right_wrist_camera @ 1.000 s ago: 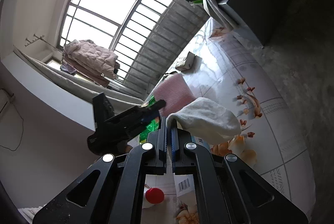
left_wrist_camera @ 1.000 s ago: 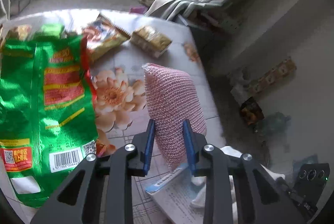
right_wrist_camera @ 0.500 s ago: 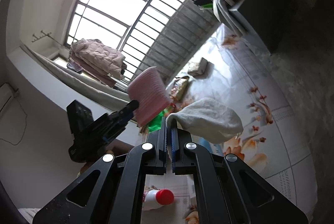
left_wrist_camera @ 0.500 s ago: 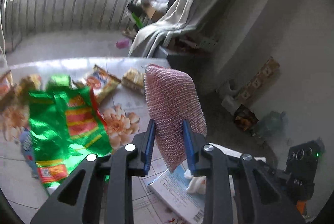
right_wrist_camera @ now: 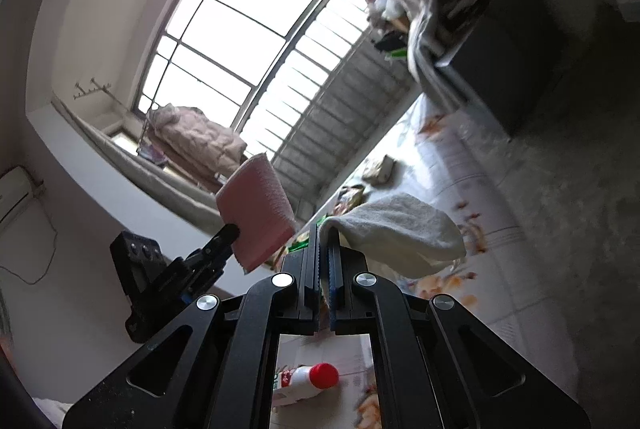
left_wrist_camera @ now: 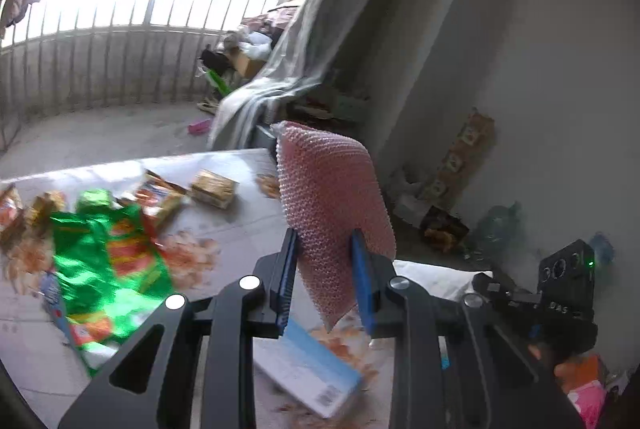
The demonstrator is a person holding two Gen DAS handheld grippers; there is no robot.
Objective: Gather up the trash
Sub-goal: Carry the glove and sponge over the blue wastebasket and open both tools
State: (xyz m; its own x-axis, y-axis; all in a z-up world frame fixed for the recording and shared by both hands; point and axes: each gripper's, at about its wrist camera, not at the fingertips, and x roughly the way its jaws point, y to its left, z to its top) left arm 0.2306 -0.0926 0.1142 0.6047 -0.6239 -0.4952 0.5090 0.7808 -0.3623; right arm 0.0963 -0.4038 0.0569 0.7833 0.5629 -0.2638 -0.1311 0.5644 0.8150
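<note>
The floral-tiled bench carries a crinkled green foil snack bag at nine o'clock and smaller wrappers, blurred, perhaps biscuit packets, at eleven. Above it, the left gripper is clamped on a pink knitted scouring pad standing upright at twelve o'clock. The right gripper is pinched together on a limp off-white cloth draping toward two o'clock.
</note>
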